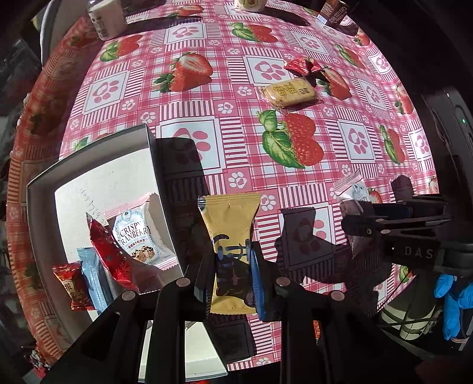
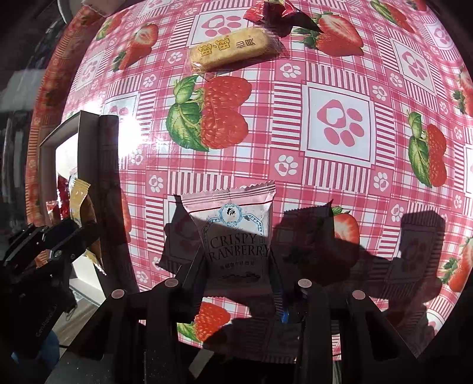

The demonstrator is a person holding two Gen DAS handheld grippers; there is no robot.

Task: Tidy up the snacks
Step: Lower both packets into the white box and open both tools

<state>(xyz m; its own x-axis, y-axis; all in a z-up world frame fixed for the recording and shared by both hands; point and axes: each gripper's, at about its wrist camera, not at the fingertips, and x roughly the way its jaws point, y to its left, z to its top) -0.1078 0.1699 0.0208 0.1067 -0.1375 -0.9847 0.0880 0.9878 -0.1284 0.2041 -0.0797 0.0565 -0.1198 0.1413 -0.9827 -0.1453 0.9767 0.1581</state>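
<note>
I have a yellow snack packet (image 1: 230, 251) pinched upright in my left gripper (image 1: 232, 280); the two fingers are closed against its lower half, one on each side, and its crimped top edge stands clear above the fingertips. It hangs just beside the right wall of the white box (image 1: 97, 165), outside it, over the strawberry tablecloth (image 1: 207, 97).

My right gripper (image 2: 236, 283) holds a pink-and-white Crispy Cranberry packet (image 2: 233, 230) the same way: fingers clamped on its bottom part, label facing the camera, serrated top edge free. Seen from the left wrist, that packet sits well to the right of the box, and from the right wrist the yellow packet shows close against the box's side.

Inside the box lie another Crispy Cranberry packet (image 1: 139, 236) leaning at the right wall, a shiny red wrapper (image 1: 109, 254) tilted in front of it, a light blue sachet (image 1: 91, 277) and a small red-orange candy packet (image 1: 74, 286) nearest the box's front-left corner.

Beyond the box, further out on the cloth, a clear-wrapped biscuit (image 1: 288, 93) rests flat with a crumpled red wrapper (image 1: 301, 66) just behind it. At the far edge stand a pale cup (image 1: 106, 20), a second cup (image 1: 248, 4) and a brown carton (image 1: 334, 13).
</note>
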